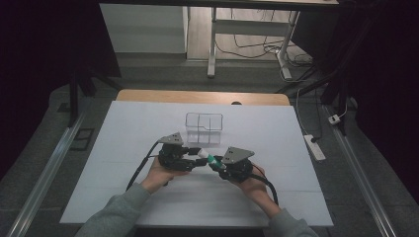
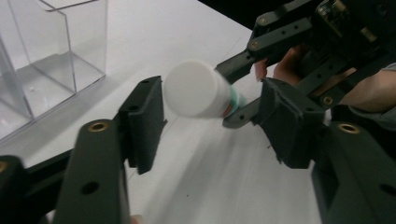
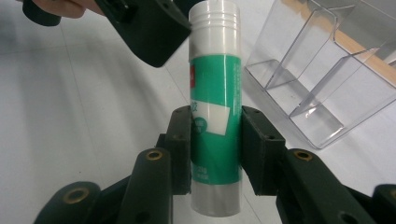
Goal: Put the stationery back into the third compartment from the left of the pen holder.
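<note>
One glue stick (image 3: 215, 116), clamped in the right gripper (image 3: 215, 140); left gripper (image 2: 210, 116) jaws apart around its cap; one clear box (image 1: 204, 127) just beyond.

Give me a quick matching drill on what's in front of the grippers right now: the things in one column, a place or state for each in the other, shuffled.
Things
1. glue stick
2. clear organizer
3. left gripper
4. right gripper

States
A. stands empty on the white table top, beyond both grippers
B. jaws apart on either side of the white cap, not pressing on it
C. green and white, held off the table
D. jaws clamped on the green label

Pairs: 1-C, 2-A, 3-B, 4-D
</note>
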Available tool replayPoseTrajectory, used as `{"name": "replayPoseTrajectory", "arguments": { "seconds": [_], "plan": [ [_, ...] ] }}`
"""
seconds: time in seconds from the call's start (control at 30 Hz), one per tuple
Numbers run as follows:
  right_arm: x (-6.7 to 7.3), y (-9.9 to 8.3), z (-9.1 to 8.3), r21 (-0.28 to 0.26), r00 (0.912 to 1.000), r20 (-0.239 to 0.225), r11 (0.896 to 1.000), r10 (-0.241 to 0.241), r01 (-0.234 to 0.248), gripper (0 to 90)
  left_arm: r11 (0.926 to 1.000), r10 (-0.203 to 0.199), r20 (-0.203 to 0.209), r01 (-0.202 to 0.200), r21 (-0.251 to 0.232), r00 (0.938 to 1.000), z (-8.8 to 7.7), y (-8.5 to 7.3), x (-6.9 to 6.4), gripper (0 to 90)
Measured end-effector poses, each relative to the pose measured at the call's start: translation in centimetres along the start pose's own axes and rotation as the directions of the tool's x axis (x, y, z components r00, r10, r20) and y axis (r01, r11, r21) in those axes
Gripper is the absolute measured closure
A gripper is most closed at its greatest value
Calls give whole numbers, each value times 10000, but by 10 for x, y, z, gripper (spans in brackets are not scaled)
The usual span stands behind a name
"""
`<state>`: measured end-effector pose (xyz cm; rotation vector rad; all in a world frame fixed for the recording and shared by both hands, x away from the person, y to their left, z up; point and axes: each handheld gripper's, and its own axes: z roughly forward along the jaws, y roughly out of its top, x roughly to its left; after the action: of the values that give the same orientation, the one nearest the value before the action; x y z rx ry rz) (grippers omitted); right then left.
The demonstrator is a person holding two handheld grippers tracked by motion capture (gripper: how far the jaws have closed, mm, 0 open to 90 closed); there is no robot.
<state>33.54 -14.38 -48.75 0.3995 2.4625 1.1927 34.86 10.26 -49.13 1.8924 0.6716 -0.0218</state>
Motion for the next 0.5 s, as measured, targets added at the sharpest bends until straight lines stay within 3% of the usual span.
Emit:
{"name": "replayPoseTrajectory", "arguments": {
  "seconds": [0.1, 0.2, 0.33, 0.43, 0.5],
  "plan": [
    [1, 0, 0, -49, 10000, 52, 10000, 9, -9, 661, 9999, -100, -114, 99, -85, 9999, 0, 0, 2, 508],
    [2, 0, 0, -339, 10000, 43, 9994, 31, -30, 661, 9988, -452, 284, 457, -149, 9986, 1, 0, 6, 543],
    [5, 2, 1, -346, 9996, 189, 9991, -232, 238, 660, 9990, -417, 327, 421, -114, 9986, 3, 0, 5, 561],
    [5, 0, 3, -304, 9998, 95, 9994, -173, 176, 659, 9976, -634, 784, 654, -231, 9949, 2, 0, 7, 623],
    [7, 0, 5, -217, 9996, 136, 9994, -249, 252, 659, 9990, -418, 674, 427, -128, 9969, 2, 1, 5, 641]
  ]
}}
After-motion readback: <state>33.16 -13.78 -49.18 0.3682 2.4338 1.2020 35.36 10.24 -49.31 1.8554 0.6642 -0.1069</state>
